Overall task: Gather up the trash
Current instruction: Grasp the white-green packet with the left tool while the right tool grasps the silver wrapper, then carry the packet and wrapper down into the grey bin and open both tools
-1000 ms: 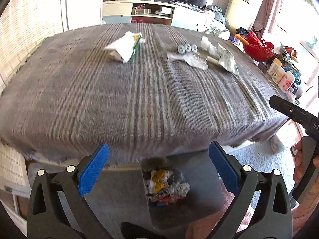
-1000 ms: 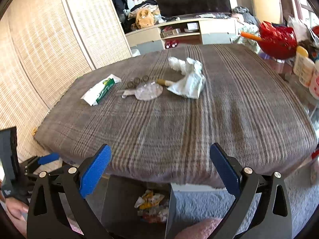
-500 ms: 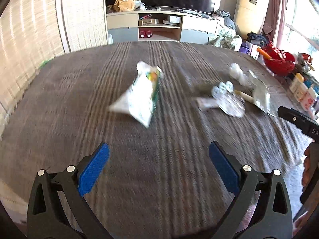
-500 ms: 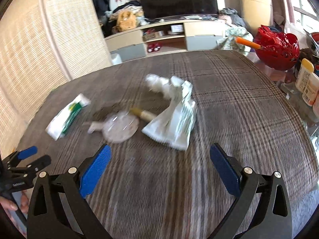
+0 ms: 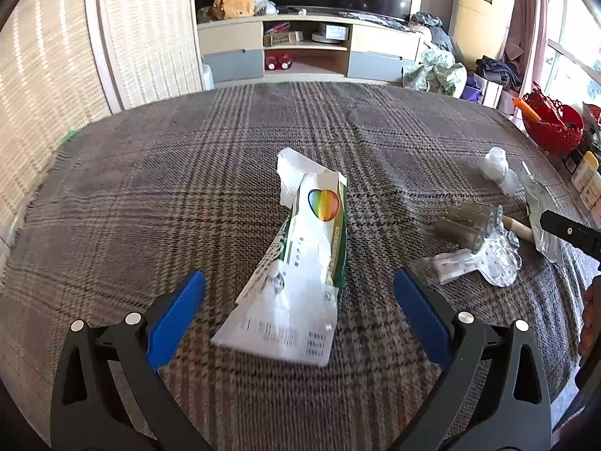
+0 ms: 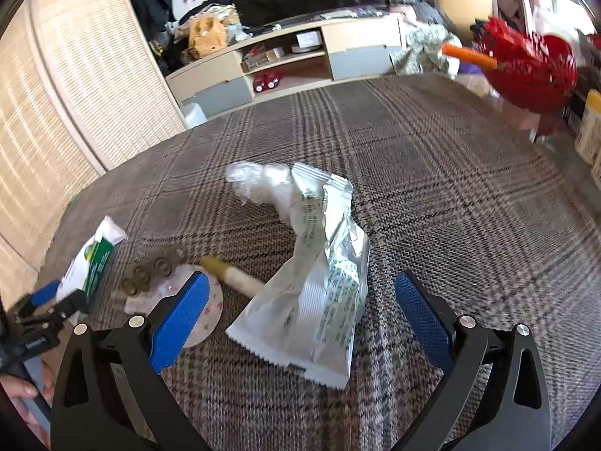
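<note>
Hovering low over a plaid cloth, left gripper spread wide, blue pads flanking the near end of a green-and-white carton without touching it. Lying flat at the cloth's middle, carton torn open at its far end, rainbow heart printed near the top.

Sitting to the right of the carton: three batteries side by side, a clear plastic lid just near of them, a cream-coloured stick and crumpled clear film farther off.

Reaching in at the right, right gripper also standing apart, pads either side of a crinkled silver wrapper, gripping nothing. Wrapper resting on the cloth with its sealed edge nearest, film bunched at its far end, stick poking out from its left side. Lid partly hidden behind the left pad.

Showing beyond the cloth: a red basket at far right, a TV stand against the back wall.
</note>
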